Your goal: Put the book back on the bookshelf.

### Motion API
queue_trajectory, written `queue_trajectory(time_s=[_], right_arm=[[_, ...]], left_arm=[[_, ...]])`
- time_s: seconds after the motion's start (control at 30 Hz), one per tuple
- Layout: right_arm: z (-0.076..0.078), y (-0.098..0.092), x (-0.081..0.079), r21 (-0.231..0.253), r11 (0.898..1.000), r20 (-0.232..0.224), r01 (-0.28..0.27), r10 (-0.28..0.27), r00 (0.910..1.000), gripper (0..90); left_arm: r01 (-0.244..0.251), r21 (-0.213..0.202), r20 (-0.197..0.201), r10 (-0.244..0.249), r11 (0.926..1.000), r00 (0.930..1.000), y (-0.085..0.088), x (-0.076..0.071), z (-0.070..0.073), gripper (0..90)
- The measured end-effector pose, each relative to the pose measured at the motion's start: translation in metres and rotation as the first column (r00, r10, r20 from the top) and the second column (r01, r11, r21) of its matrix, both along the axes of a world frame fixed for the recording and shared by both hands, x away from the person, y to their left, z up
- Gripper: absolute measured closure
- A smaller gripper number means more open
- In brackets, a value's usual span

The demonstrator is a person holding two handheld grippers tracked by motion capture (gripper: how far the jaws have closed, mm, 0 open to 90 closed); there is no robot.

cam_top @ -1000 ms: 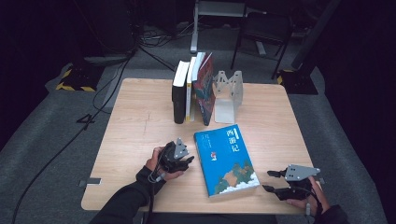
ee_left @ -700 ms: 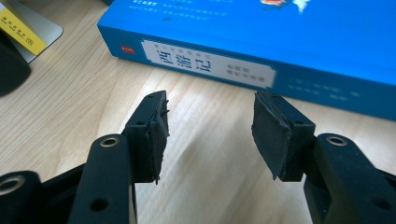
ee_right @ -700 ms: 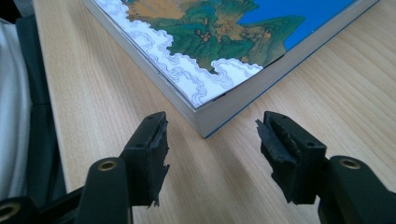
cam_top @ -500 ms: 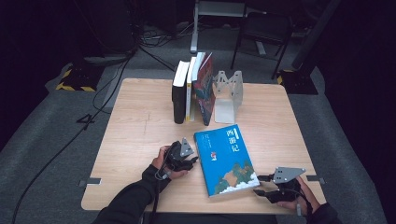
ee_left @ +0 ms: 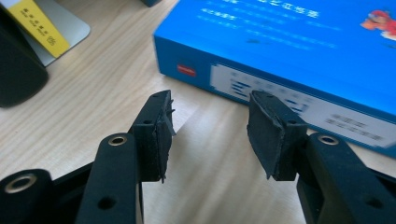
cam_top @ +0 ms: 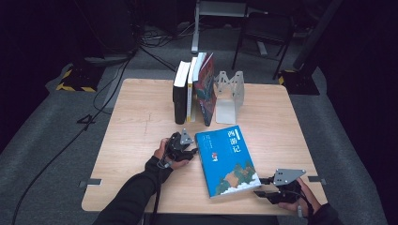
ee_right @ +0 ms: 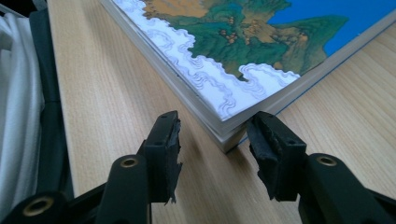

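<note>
Blue book cover, far right: we read three white Chinese characters, 西游记.
Blue book spine: we see a small red mark and white print, too blurred to read.
Yellow label, far left on a standing book: we cannot make out its small print.

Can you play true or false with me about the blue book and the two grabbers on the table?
1. The blue book lies flat on the table. True.
2. The left gripper squeezes the book. False: its jaws stand apart beside the book's spine, with nothing between them.
3. The right gripper points at a corner of the book. True: the corner sits just in front of its jaws.
4. Other books stand upright at the far side of the table. True.
5. The metal bookend lies on top of the blue book. False: it stands on the table next to the upright books.
</note>
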State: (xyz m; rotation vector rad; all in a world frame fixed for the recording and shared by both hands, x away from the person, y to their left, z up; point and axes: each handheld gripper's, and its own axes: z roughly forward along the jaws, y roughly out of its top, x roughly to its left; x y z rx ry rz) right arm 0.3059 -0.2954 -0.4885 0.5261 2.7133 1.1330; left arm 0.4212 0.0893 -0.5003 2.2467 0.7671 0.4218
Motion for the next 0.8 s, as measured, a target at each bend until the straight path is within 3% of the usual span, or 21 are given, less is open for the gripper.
queue_trajectory(time_s=[0.07,0.13,0.23,0.3,0.37,0.43,0.47,0.5,0.53,0.57,0.63,0.7,0.8], right_arm=[[0.000,0.000,0.000,0.003,1.000,-0.005,-0.013,0.013,0.9999,57.1],[0.001,0.008,-0.006,-0.006,0.997,-0.018,-0.081,0.081,0.9966,61.6],[0.003,0.013,-0.011,-0.015,0.995,-0.005,-0.098,0.098,0.9952,60.0],[0.004,0.016,-0.014,-0.024,0.994,-0.001,-0.108,0.108,0.9942,57.3],[0.004,0.014,-0.015,-0.021,0.994,-0.005,-0.108,0.108,0.9941,55.7],[0.005,0.008,-0.014,-0.018,0.996,0.005,-0.091,0.091,0.9959,51.0],[0.007,0.005,-0.013,-0.003,0.997,0.008,-0.078,0.078,0.9969,50.6],[0.007,0.005,-0.013,-0.003,0.997,0.008,-0.078,0.078,0.9969,50.6],[0.012,-0.005,-0.011,0.034,0.998,0.017,-0.048,0.048,0.9987,49.7],[0.012,-0.005,-0.011,0.034,0.998,0.017,-0.048,0.048,0.9987,49.7],[0.014,-0.011,-0.008,0.045,0.999,0.039,0.008,-0.010,0.9992,48.7],[0.013,-0.010,-0.005,0.025,0.999,0.049,0.044,-0.045,0.9978,46.4],[0.010,-0.006,-0.004,-0.007,1.000,0.048,0.030,-0.030,0.9984,44.5]], left_arm=[[0.005,-0.001,0.007,-0.005,1.0000,1.0000,-0.003,0.003,0.000,51.5],[0.006,0.027,0.032,-0.007,0.9996,0.9995,-0.012,0.007,0.001,54.6],[0.014,0.013,0.032,-0.015,0.9998,0.9994,-0.019,0.017,-0.001,53.8],[0.008,0.035,0.035,-0.009,0.9994,0.9993,-0.022,0.019,0.001,53.0],[0.018,0.020,0.031,-0.019,0.9996,0.9994,-0.019,0.017,0.004,47.6],[0.029,0.006,0.023,-0.029,0.9996,0.9993,-0.016,0.010,0.008,44.8],[0.057,0.001,0.029,-0.057,0.9984,0.9980,-0.013,-0.003,0.013,43.8],[0.057,0.001,0.029,-0.057,0.9984,0.9980,-0.013,-0.003,0.013,42.1],[0.057,0.001,0.029,-0.057,0.9984,0.9980,-0.013,-0.003,0.013,42.1],[0.064,0.007,0.036,-0.064,0.9979,0.9973,-0.012,-0.009,0.016,42.1],[0.086,0.000,0.024,-0.086,0.9963,0.9960,-0.006,-0.023,0.021,40.6],[0.091,-0.007,0.025,-0.091,0.9959,0.9956,-0.001,-0.032,0.022,38.9],[0.109,0.000,0.002,-0.109,0.9941,0.9941,0.008,-0.053,0.020,36.9]])
